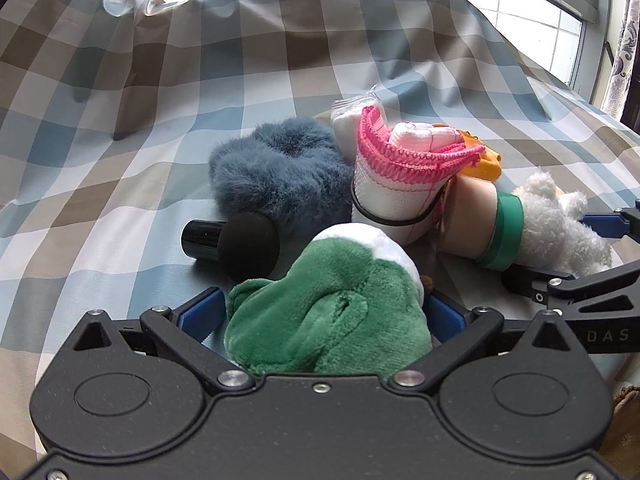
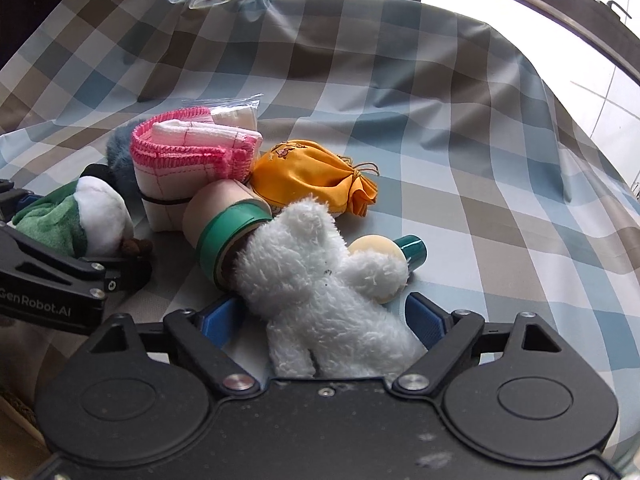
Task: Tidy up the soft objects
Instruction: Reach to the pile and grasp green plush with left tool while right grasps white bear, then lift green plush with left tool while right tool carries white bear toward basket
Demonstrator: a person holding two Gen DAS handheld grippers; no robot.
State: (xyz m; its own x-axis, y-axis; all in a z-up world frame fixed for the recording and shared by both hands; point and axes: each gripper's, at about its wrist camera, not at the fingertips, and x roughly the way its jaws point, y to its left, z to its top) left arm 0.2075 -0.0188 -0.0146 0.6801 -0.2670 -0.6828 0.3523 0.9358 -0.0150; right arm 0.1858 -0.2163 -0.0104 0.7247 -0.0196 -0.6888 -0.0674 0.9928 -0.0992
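A green and white plush toy [image 1: 332, 312] fills the gap between the blue pads of my left gripper [image 1: 324, 308], which press on both its sides; it rests low over the checked sheet [image 1: 120, 160]. A white fluffy plush [image 2: 320, 280] lies between the pads of my right gripper [image 2: 320, 316]. A strip of sheet shows beside the left pad, so that gripper is open around it. Just ahead of both grippers is a pile: a blue furry item [image 1: 276, 168], a pink-edged white cloth roll [image 1: 400, 176] with a black band, and an orange pouch [image 2: 316, 176].
A beige roll with green tape [image 2: 224, 232] leans against the white plush. A black bottle with a foam ball [image 1: 236, 244] lies left of the pile, and a teal bottle with a cream cap [image 2: 404, 250] right of it. A plastic-wrapped white pack [image 1: 352, 116] lies behind. The sheet rises in folds at the back.
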